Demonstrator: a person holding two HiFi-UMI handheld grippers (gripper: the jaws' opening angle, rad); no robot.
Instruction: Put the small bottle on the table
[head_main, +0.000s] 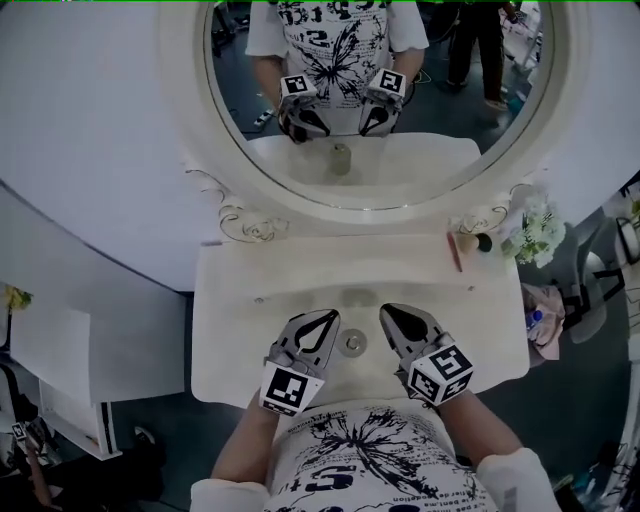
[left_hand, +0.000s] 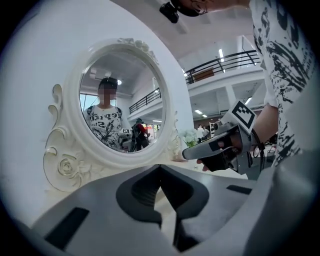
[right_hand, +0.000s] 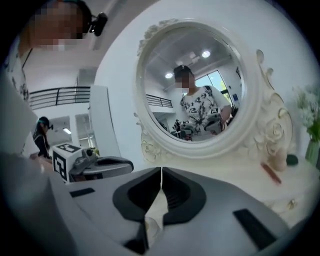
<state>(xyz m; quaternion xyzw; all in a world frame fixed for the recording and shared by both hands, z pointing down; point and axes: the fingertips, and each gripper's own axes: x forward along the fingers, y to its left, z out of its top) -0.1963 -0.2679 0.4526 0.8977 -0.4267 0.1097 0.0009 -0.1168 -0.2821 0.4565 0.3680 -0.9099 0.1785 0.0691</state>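
Observation:
The small bottle (head_main: 352, 343) stands upright on the white vanity table (head_main: 250, 320), seen from above as a round grey cap. It sits between my two grippers and neither touches it. My left gripper (head_main: 332, 316) hovers just left of it, jaws shut with nothing between them. On the bottle's right, my right gripper (head_main: 386, 312) is shut and empty too. In the left gripper view the shut jaws (left_hand: 160, 166) face the mirror, with the right gripper (left_hand: 192, 151) off to the side. The right gripper view shows its own jaws (right_hand: 161, 170) closed, and the left gripper (right_hand: 127, 164) beside them.
A round mirror in an ornate white frame (head_main: 300, 205) rises at the table's back and reflects the bottle and both grippers. A pink stick (head_main: 455, 251), a dark round object (head_main: 484, 242) and white flowers (head_main: 535, 232) sit at the back right corner.

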